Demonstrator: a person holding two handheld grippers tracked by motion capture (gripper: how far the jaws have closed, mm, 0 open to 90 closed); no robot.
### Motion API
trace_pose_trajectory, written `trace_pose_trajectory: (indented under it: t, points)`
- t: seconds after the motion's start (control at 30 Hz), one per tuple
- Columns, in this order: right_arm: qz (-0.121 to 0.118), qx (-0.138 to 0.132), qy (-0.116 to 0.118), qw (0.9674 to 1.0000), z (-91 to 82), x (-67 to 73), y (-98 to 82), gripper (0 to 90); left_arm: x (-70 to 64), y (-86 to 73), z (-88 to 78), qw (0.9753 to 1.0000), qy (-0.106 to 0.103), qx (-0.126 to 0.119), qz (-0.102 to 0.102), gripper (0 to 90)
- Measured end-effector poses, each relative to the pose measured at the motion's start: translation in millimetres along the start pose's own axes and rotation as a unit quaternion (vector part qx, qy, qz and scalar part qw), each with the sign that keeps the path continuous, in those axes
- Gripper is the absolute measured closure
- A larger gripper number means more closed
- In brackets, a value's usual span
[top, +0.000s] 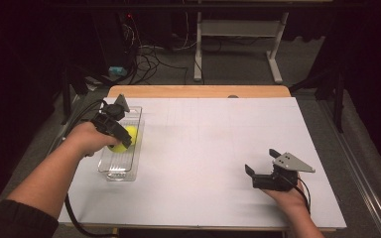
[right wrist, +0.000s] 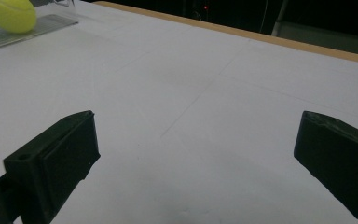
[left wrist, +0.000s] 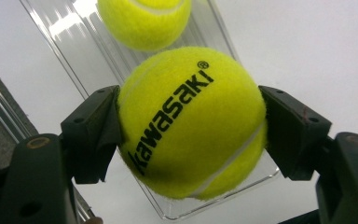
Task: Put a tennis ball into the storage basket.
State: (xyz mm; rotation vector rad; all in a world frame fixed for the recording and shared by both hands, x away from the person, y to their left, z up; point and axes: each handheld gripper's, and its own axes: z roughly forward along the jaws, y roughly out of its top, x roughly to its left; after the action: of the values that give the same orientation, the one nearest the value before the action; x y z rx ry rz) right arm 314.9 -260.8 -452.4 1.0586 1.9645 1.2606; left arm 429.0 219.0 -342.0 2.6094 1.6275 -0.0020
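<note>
My left gripper (top: 121, 141) is shut on a yellow tennis ball (left wrist: 191, 123) printed "kawasaki", held just above a clear plastic tray (top: 117, 173) at the table's left. The two black jaws press the ball's sides in the left gripper view. A second yellow tennis ball (left wrist: 144, 21) lies in the tray (left wrist: 65, 42) beyond the held one. My right gripper (top: 261, 161) rests low over the white table at the front right, open, with nothing between its jaws. In the right gripper view (right wrist: 196, 158) a ball (right wrist: 11, 14) and the tray (right wrist: 14, 35) sit far off at the upper left.
A white sheet (top: 213, 148) covers the tabletop, with a wooden strip (top: 198, 91) along the far edge. Beyond it stand a white table frame (top: 238, 44) and loose cables (top: 149, 59) on the floor. A metal rail (top: 362, 163) runs along the right side.
</note>
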Motion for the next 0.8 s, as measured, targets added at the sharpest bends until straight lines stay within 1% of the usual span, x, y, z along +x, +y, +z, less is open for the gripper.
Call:
trace_pose_trajectory:
  t: [0.2,0.33,0.4,0.43,0.47,0.5,0.57,0.63,0.67,0.7,0.73,0.8]
  points:
    - [0.003,0.003,-0.001,1.0000,-1.1,-1.5,-1.6,0.0,4.6,-0.1,21.1,0.9998,-0.007,0.016,-0.006,26.6]
    - [0.001,0.004,0.000,1.0000,-0.5,-1.3,-2.0,0.0,7.1,0.4,26.0,0.9997,-0.011,0.021,-0.008,26.5]
    - [0.003,0.005,0.000,1.0000,-0.4,-0.7,-2.2,0.0,7.2,0.1,24.2,0.9998,-0.010,0.013,-0.008,25.7]
    - [0.003,0.006,0.000,1.0000,-0.4,-0.5,-2.2,0.0,6.7,0.2,21.5,0.9999,-0.008,0.006,-0.006,21.0]
    - [0.003,0.005,0.001,1.0000,-0.2,-0.4,-2.2,0.0,6.2,0.2,16.8,1.0000,-0.008,0.000,-0.003,12.1]
    - [0.003,0.005,0.001,1.0000,-0.1,-0.3,-2.2,0.0,6.0,-0.1,12.2,0.9999,-0.009,-0.010,-0.002,8.8]
    - [0.002,0.006,0.001,1.0000,-0.1,-0.1,-2.1,0.0,5.5,-0.5,5.1,0.9998,-0.009,-0.020,-0.002,2.3]
    - [0.002,0.005,0.001,1.0000,0.0,0.1,-2.0,0.0,3.2,-0.9,0.4,0.9997,-0.005,-0.022,0.003,0.6]
    - [0.001,0.005,0.001,1.0000,-0.1,0.2,-1.9,0.0,1.4,-1.1,-0.9,0.9996,-0.007,-0.026,0.007,0.6]
    - [0.002,0.005,0.001,1.0000,-0.2,0.3,-1.8,0.0,-0.8,-0.8,-2.3,0.9996,-0.010,-0.024,0.012,0.6]
    - [0.002,0.005,0.001,1.0000,-0.3,0.1,-1.8,0.0,-3.9,-0.6,-2.0,0.9995,-0.009,-0.028,0.015,0.6]
    - [0.002,0.005,0.001,1.0000,-0.2,0.0,-1.8,0.0,-11.8,1.1,-0.6,0.9990,-0.013,-0.031,0.028,0.6]
